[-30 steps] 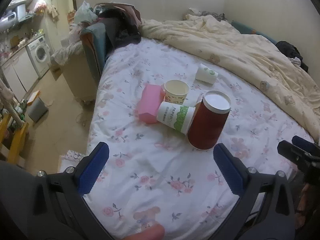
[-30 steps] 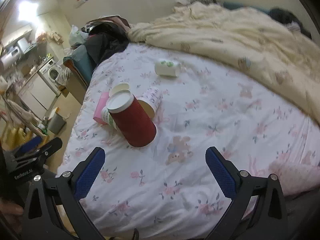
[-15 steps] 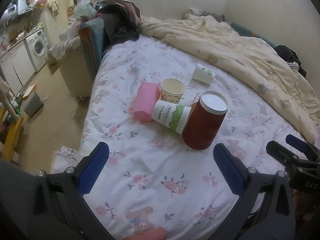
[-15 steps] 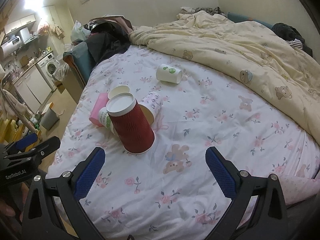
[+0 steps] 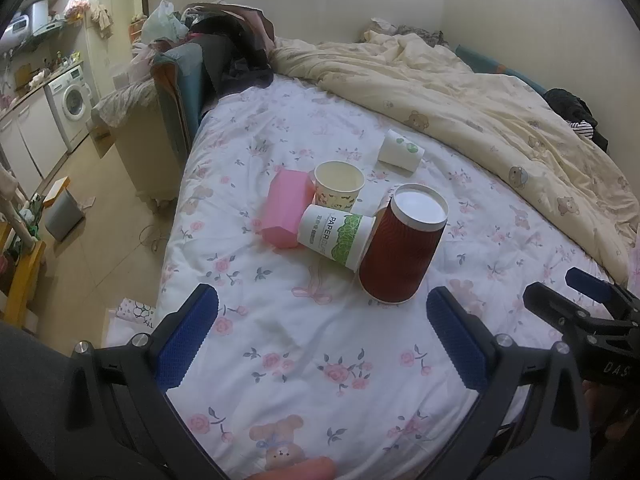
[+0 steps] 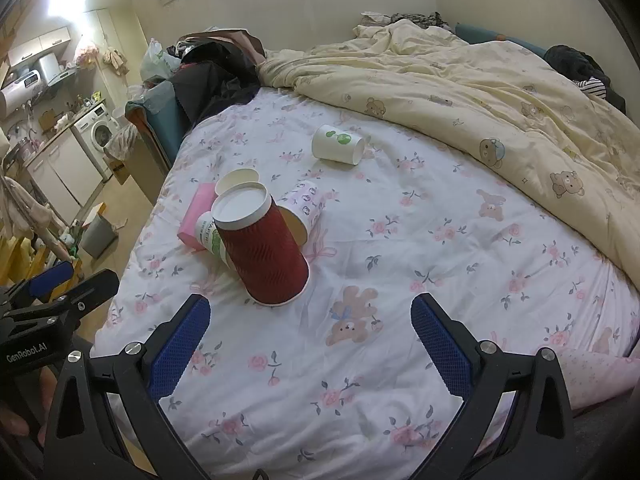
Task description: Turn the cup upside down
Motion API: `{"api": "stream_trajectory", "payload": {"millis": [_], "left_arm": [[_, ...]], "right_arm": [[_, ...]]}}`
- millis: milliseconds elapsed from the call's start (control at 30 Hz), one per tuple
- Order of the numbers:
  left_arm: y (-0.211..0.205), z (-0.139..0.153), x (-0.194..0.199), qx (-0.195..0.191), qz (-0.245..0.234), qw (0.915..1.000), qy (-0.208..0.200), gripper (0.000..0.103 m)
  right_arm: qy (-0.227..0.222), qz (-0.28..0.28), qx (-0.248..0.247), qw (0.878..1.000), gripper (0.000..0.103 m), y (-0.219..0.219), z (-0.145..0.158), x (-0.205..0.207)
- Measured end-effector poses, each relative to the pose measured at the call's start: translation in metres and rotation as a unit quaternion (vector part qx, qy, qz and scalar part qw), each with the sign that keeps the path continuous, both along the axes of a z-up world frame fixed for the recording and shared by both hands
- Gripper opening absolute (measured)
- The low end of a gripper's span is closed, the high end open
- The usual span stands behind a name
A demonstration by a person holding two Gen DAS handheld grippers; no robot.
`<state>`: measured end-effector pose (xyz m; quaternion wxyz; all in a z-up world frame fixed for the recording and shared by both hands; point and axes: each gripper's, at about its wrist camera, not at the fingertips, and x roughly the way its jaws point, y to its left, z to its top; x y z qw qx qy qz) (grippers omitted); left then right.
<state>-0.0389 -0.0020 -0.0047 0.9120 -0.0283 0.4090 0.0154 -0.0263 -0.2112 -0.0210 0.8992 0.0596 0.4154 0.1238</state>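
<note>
Setting: a bed (image 5: 320, 360) under a floral sheet, a cream quilt (image 5: 500, 92) pushed to the far side, leaving a bare patch where a cluster of paper cups lies

Task's cup: the red cup (image 5: 402, 250) stands mouth-down on the sheet, white base uppermost, nearest of the cluster to both grippers; in the right wrist view it leans slightly, probably because the soft bedding gives under its rim (image 6: 264, 248)

Stage, as judged: with the red cup already inverted, the flip looks done for that one; which cup the task means cannot be told for certain

Neighbours: a green-printed cup (image 5: 336, 236) lies on its side touching the red cup, its base against a pink box (image 5: 286, 208); a cream cup (image 5: 338, 184) stands upright, mouth open, just behind; a lilac-printed cup (image 6: 304, 208) lies on its side behind the red one

Apart: a white cup with green dots (image 5: 400, 152) lies on its side, well clear of the cluster, towards the quilt

Left gripper (image 5: 322, 336): jaws spread wide, holding nothing, hanging above the near edge of the bed, aimed at the cluster

Right gripper (image 6: 310, 344): jaws likewise wide apart and empty, pointed across the sheet, the red cup ahead and to its left

Likely next: the upright cream cup seems the plain candidate if another flip is wanted; a gripper would need to reach past the red cup without knocking it
</note>
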Motion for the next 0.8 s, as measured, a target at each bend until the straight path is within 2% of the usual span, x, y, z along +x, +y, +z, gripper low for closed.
{"api": "stream_trajectory", "payload": {"millis": [800], "left_arm": [[-0.0014,-0.0002,0.0013,0.000,0.000,1.0000,-0.002,0.103]], "right_arm": [[0.002,0.002,-0.001,1.000,0.103,0.0008,-0.0022,-0.0019]]}}
